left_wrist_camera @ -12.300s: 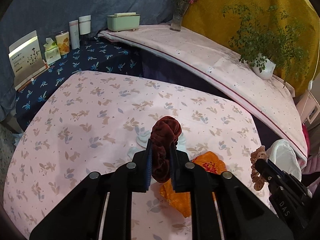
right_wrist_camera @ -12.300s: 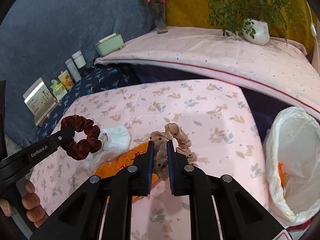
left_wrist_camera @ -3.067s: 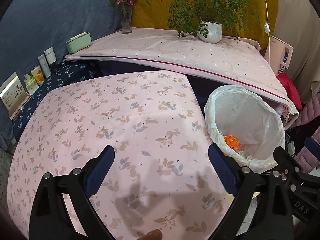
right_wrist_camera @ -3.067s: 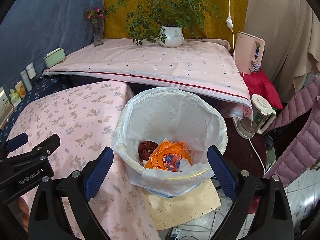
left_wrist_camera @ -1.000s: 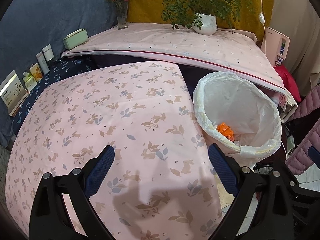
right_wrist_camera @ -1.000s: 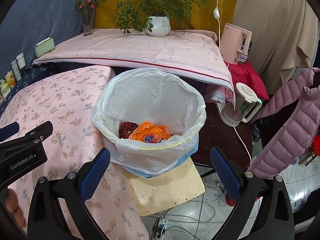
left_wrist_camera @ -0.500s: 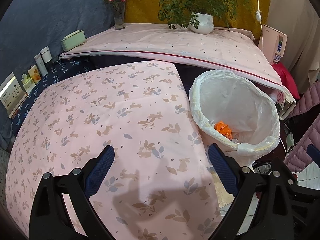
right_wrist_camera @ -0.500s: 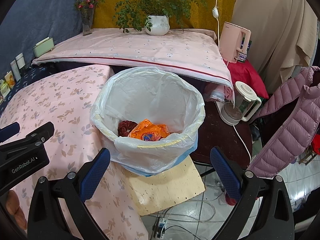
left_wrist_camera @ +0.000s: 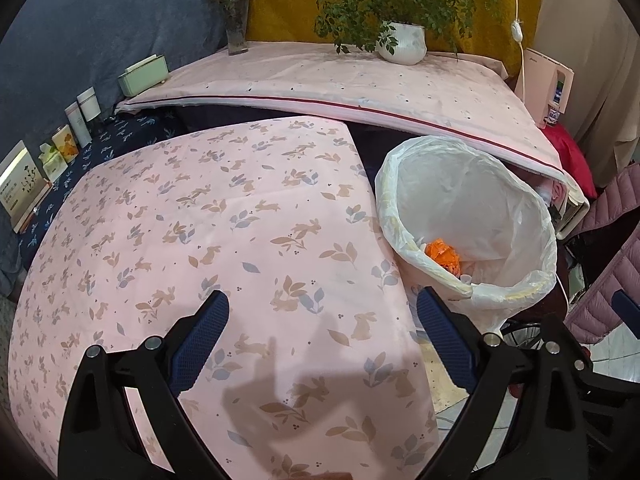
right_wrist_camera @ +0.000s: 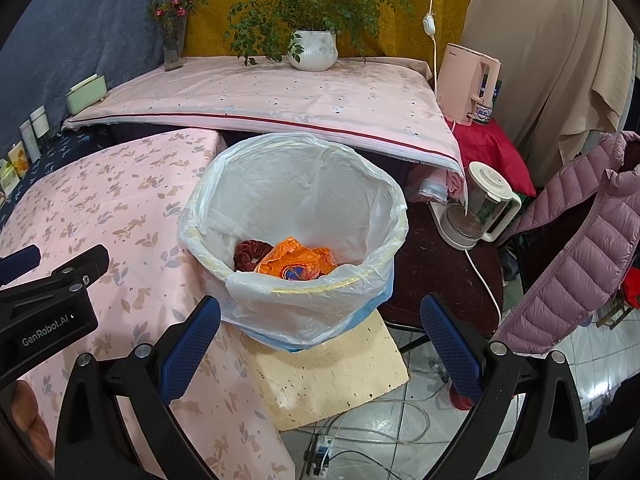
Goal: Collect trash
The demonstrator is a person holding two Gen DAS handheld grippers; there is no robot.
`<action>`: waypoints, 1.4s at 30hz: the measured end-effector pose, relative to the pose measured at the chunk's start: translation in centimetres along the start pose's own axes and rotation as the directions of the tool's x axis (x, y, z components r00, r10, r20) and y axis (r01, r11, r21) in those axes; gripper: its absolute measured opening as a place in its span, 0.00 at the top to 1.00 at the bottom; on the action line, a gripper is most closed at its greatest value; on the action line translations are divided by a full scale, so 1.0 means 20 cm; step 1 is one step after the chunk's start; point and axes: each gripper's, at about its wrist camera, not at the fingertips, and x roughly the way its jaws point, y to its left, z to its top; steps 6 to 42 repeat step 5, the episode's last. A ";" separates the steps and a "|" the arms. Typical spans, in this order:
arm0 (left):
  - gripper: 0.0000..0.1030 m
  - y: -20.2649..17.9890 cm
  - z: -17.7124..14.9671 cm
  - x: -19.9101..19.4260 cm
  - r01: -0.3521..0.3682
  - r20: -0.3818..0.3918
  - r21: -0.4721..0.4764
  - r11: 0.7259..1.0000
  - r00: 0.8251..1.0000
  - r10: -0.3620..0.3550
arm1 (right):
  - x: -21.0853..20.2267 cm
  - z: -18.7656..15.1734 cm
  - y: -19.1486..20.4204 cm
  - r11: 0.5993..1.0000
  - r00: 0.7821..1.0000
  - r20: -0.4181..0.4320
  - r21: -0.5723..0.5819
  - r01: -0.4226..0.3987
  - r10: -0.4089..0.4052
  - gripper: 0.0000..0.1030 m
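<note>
A bin lined with a white bag [right_wrist_camera: 304,184] stands beside the pink floral table [left_wrist_camera: 200,240]; it also shows in the left wrist view [left_wrist_camera: 472,200]. Inside lie an orange wrapper [right_wrist_camera: 296,266] and a dark red scrunchie [right_wrist_camera: 248,252]; the left wrist view shows only the orange wrapper [left_wrist_camera: 442,252]. My left gripper [left_wrist_camera: 322,332] is open and empty above the table's near right part. My right gripper [right_wrist_camera: 320,332] is open and empty, in front of the bin. The left gripper body [right_wrist_camera: 48,304] shows at the left of the right wrist view.
A raised pink-covered shelf [left_wrist_camera: 340,80] carries a potted plant [left_wrist_camera: 402,46], a flower vase [left_wrist_camera: 236,32] and a green box [left_wrist_camera: 144,74]. Bottles and cartons [left_wrist_camera: 76,128] line the left. A kettle [right_wrist_camera: 476,212], a pink appliance [right_wrist_camera: 470,84] and a purple jacket [right_wrist_camera: 576,240] are right of the bin.
Both grippers have drawn back slightly from the bin and stayed open. Much earlier they held scrunchies, and the table bore trash; that trash now lies in the bin.
</note>
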 end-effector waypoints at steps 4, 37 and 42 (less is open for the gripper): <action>0.12 0.01 0.01 0.01 0.017 -0.001 -0.014 1.000 1.000 -0.017 | 0.00 -0.01 -0.01 1.000 1.000 0.000 0.005 0.003 -0.003 0.07; 0.12 0.01 0.01 0.01 0.017 0.000 -0.014 1.000 1.000 -0.017 | 0.00 -0.01 -0.01 1.000 1.000 0.001 0.007 0.005 -0.005 0.07; 0.12 0.01 0.01 0.01 0.017 0.000 -0.014 1.000 1.000 -0.017 | 0.00 -0.01 -0.01 1.000 1.000 0.001 0.007 0.005 -0.005 0.07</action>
